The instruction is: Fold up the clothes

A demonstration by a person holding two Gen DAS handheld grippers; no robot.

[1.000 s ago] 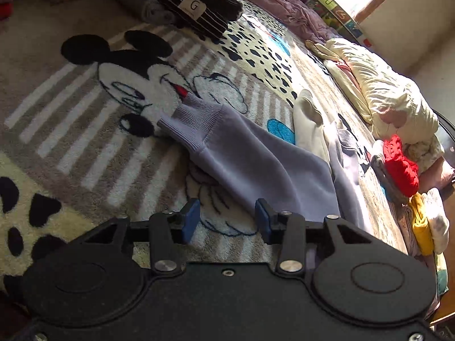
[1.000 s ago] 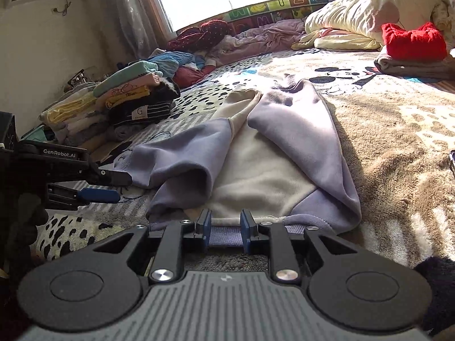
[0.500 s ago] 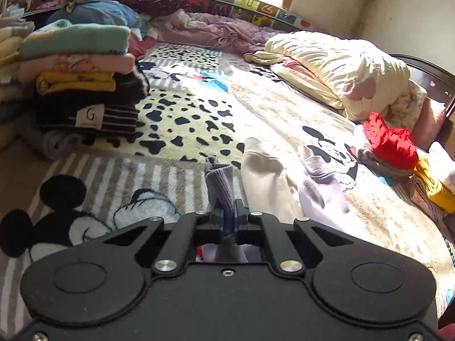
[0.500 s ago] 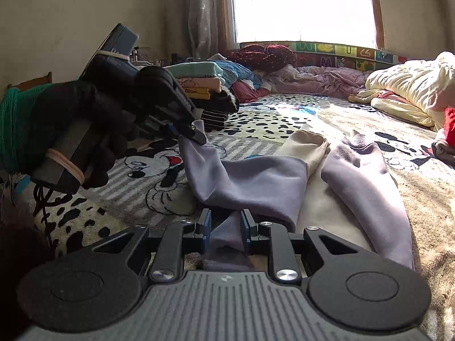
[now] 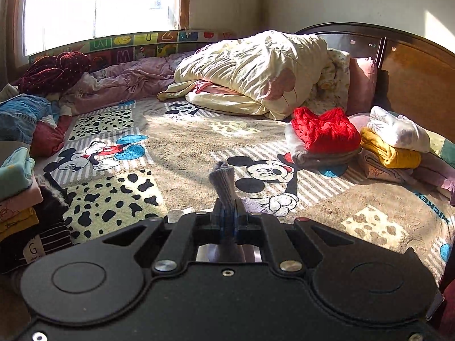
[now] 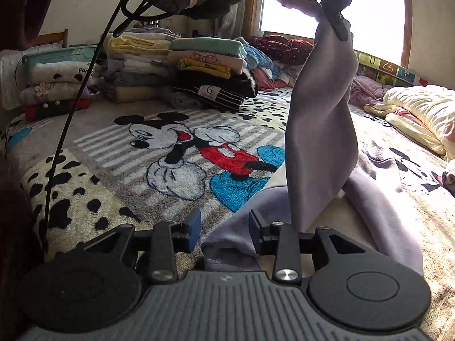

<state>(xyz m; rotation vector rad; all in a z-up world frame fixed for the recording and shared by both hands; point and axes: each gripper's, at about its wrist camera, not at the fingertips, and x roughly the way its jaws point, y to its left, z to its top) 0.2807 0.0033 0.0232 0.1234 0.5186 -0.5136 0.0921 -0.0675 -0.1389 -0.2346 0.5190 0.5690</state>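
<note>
Sweatshirt cuff (image 5: 223, 183) is pinched tight in my left gripper (image 5: 227, 221), lifted clear of the blanket (image 5: 176, 147); I should carry it across slowly, avoiding the folded piles (image 5: 327, 139). On the right view, my right gripper (image 6: 224, 228) has just been opening, jaws parted around the hem (image 6: 227, 244) without pressing, sleeve (image 6: 321, 130) hanging in front.

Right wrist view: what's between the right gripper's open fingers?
In the right wrist view, the lavender sweatshirt's hem lies between the right gripper fingers, pads not pressing it; its jaws have just been opening.
</note>
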